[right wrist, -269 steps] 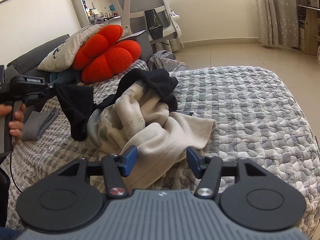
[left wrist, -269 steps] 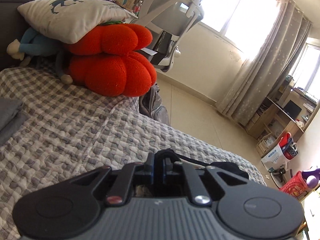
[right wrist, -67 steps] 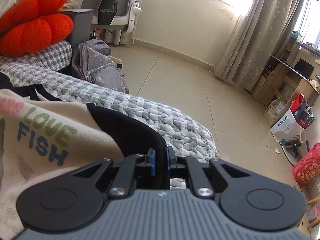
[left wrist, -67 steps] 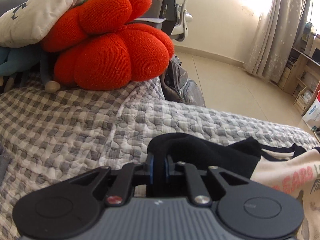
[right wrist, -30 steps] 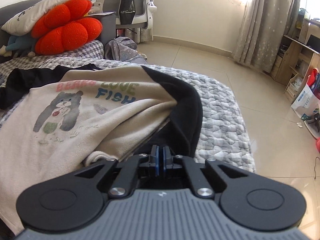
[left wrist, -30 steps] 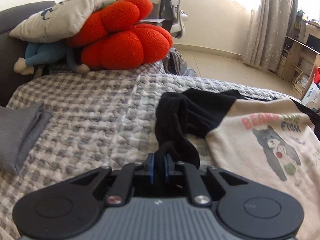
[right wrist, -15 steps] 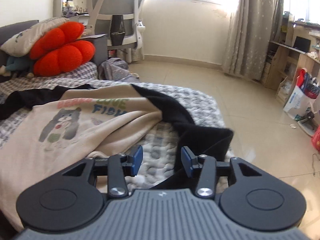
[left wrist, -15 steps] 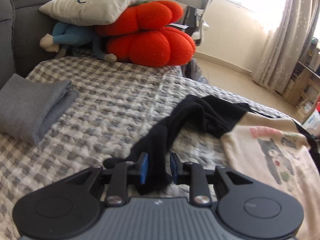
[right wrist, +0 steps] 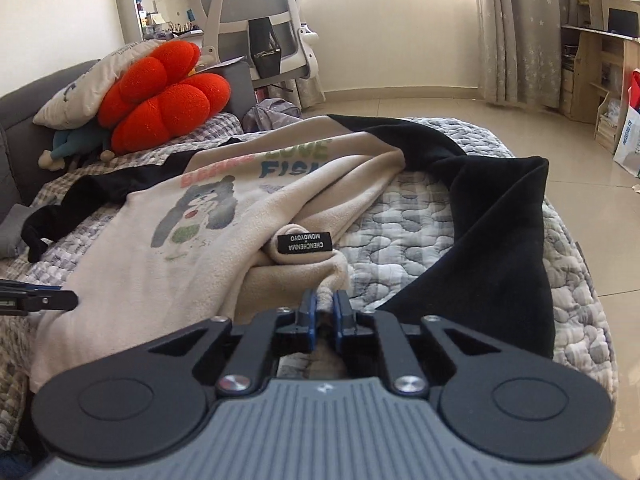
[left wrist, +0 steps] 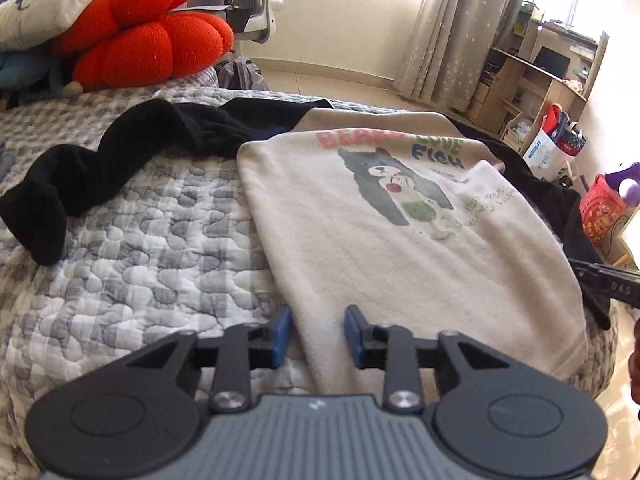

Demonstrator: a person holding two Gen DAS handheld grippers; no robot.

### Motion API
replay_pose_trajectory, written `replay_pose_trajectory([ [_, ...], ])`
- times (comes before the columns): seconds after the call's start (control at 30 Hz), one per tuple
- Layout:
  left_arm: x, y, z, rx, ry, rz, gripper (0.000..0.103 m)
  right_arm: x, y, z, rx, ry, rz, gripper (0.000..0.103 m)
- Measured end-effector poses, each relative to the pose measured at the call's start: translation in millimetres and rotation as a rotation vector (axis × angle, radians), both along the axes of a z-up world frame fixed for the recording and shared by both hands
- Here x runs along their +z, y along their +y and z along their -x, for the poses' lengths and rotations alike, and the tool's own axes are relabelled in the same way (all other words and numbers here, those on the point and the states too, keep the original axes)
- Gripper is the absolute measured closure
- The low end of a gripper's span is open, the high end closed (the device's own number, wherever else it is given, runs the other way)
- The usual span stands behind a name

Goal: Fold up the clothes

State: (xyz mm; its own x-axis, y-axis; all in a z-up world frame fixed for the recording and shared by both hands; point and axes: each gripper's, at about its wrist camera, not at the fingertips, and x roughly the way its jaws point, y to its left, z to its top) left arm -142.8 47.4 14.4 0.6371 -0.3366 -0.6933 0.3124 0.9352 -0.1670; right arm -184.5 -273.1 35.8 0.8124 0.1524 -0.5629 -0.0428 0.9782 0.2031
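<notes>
Quilted bed (left wrist: 160,280) underneath, soft and giving, so no firm surface to press a crease against. Spread print-up over most of it, hem nearest and collar end far: the shirt (left wrist: 400,260), cream body with black sleeves. Looks like thick fleecy fabric: light, limp, not fragile, probably grippy enough against the quilt to drag and bunch rather than slide. Lies smooth on the left side, but rucked into a long ridge on the right, with the hem rolled over there. Left sleeve (left wrist: 100,168) thrown out sideways in a crumpled wave across the quilt; right sleeve (right wrist: 500,220) draped flat towards the bed's edge. Best taken at the two hem corners, pinching both layers together, since a bite on the top layer alone would likely peel front from back. Sleeves better pinched near the cuff and laid across the body. Worth keeping tension between both holds so the middle does not sag. Left gripper (left wrist: 318,334) poised over the near left hem corner, closing, blue pads apart with the cream edge between them and not yet pinched. Right gripper (right wrist: 324,312) closing too, pads nearly together and clamped on a bunch of cream hem at the near right. Just beyond that grip, on the rolled fabric, a small black label (right wrist: 305,242), a hint of the inside turned outward there.
</notes>
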Motion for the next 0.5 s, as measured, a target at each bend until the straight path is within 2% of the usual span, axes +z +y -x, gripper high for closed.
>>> replay_pose_trajectory([
  [0.1,9,9,-3,-0.001,0.019,0.034,0.098,12,-4,18,0.004,-0.033,0.007,0.092],
  [0.37,42,51,1,0.032,-0.003,0.083,0.098,40,-19,96,0.068,-0.119,-0.151,0.092],
  [0.5,37,61,8,0.070,0.010,0.012,0.098,35,-12,114,0.132,-0.091,-0.120,0.090],
])
